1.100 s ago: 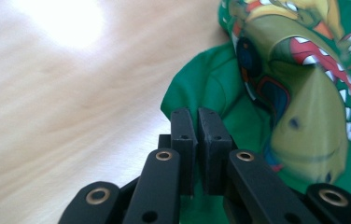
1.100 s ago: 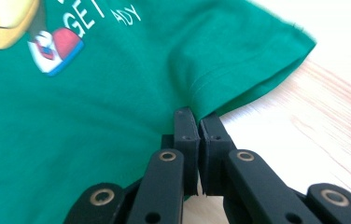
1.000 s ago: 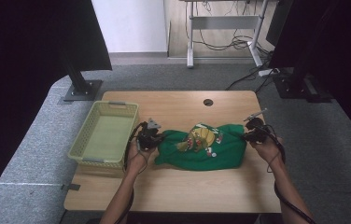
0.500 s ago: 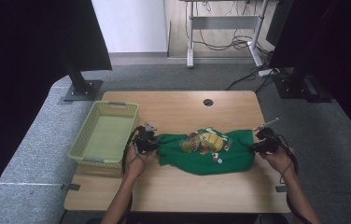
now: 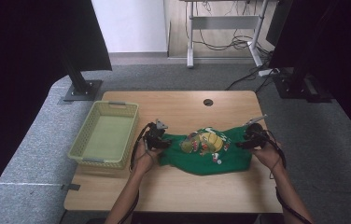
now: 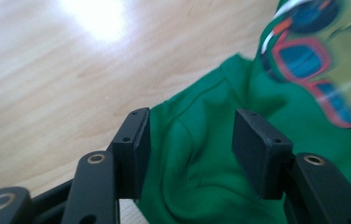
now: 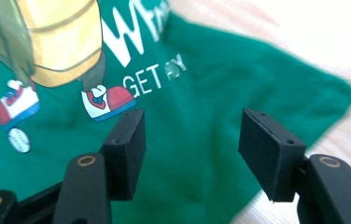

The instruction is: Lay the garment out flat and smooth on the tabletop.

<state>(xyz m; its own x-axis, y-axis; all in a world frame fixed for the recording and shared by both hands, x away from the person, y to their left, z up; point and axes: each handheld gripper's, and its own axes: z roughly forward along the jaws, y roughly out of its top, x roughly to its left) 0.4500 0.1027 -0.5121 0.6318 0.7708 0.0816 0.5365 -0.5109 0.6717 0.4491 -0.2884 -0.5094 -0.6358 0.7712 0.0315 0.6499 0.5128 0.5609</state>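
Green printed cotton shirt (image 5: 206, 151) stretched left-right mid-frame; left gripper (image 5: 157, 138) and right gripper (image 5: 249, 136) at opposite ends, jaws just opened, cloth unpinched between.

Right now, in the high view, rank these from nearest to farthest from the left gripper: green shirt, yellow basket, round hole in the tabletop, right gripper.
1. green shirt: directly under the left gripper, at its sleeve end.
2. yellow basket: just to its left, on the table's edge.
3. round hole: farther back, toward the table's far edge.
4. right gripper: across the shirt, at its other end.
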